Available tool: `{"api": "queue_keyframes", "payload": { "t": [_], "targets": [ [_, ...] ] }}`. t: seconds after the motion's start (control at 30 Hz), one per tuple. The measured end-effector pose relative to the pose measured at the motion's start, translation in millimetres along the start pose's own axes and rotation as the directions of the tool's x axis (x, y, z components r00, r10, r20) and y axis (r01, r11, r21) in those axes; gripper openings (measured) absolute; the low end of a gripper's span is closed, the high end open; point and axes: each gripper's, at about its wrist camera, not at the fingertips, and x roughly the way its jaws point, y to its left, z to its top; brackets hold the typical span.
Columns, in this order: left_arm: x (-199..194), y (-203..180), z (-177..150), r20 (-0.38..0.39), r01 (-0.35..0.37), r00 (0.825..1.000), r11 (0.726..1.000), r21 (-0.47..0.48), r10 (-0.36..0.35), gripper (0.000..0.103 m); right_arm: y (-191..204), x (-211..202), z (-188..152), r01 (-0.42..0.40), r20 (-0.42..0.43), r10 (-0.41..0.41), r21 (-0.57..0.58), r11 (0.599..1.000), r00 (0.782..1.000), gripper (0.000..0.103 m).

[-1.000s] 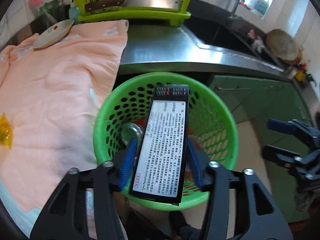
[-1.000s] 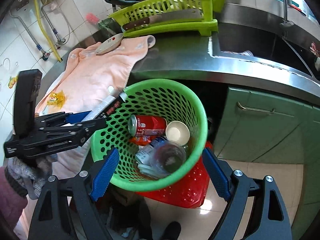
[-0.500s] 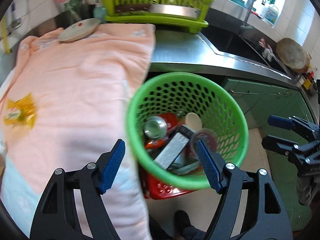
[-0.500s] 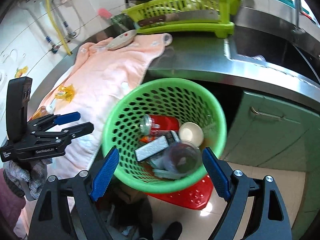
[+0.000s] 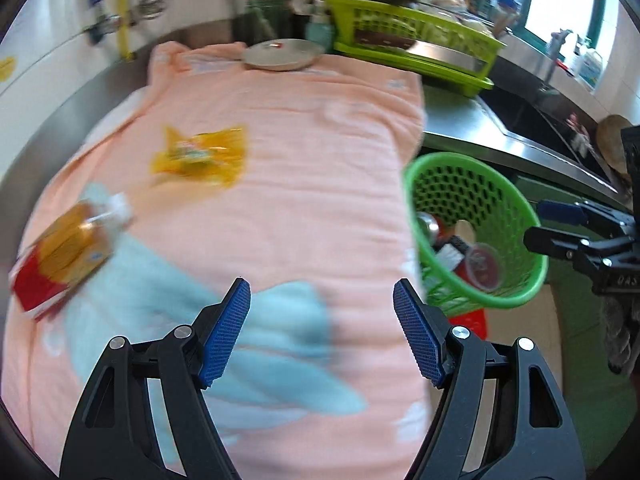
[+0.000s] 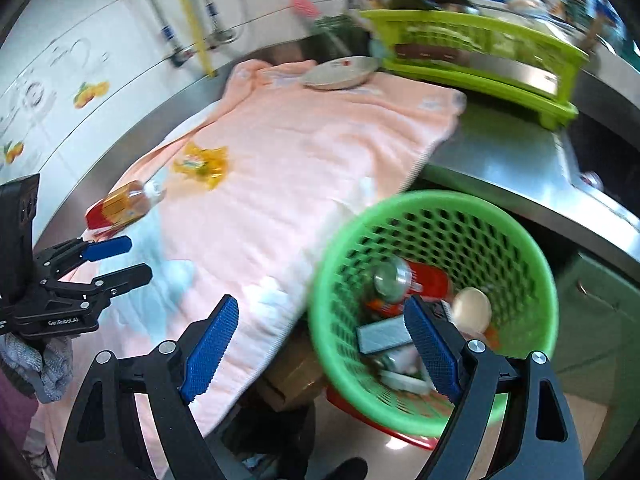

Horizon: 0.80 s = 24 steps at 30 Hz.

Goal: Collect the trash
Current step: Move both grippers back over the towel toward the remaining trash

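Both grippers, left [image 5: 322,328] and right [image 6: 322,346], spread and empty; yellow wrapper [image 5: 200,156] left of green basket [image 5: 516,200] looks flimsy and may slip the pads.

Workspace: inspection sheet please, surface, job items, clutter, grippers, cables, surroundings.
Surface: steel counter under a pink towel.
Job's things: yellow wrapper and bottle lie on the towel; green basket beside the counter holds a can and other trash.
Clutter: plate, dish rack.
Grippers: left gripper open, empty; right gripper open, empty.
Cables: nothing seen.
Surroundings: tiled wall, pipes, sink, green cabinets.
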Motion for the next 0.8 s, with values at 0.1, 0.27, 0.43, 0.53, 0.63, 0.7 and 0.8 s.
{"api": "queue_keyframes", "payload": {
  "t": [0.1,0.27,0.43,0.53,0.63,0.7,0.8],
  "targets": [
    [-14,27,-4,0.012,-0.044,0.999,0.999,-0.010,0.045,0.073,24,13,13,-0.018,-0.012,0.017,-0.058,0.998,1.000,0.082],
    [-33,73,-4,0.023,-0.109,0.994,0.994,-0.029,0.109,0.077,62,33,36,-0.034,-0.026,0.030,-0.164,0.986,0.999,0.082],
    [-44,117,1,0.032,-0.160,0.986,0.986,-0.048,0.162,0.078,93,55,61,-0.068,-0.045,0.059,-0.252,0.965,0.997,0.082],
    [-47,138,4,0.030,-0.188,0.981,0.981,-0.050,0.190,0.083,113,69,77,-0.079,-0.055,0.064,-0.315,0.946,0.996,0.082],
    [-50,158,7,0.037,-0.220,0.975,0.975,-0.044,0.221,0.083,132,84,93,-0.091,-0.058,0.074,-0.386,0.918,0.996,0.082],
    [-51,171,9,0.038,-0.239,0.970,0.970,-0.044,0.241,0.083,143,97,105,-0.110,-0.073,0.088,-0.414,0.904,0.993,0.083],
    [-50,185,13,0.034,-0.248,0.968,0.969,-0.022,0.248,0.085,159,114,120,-0.134,-0.091,0.104,-0.459,0.878,0.990,0.085]
  ]
}}
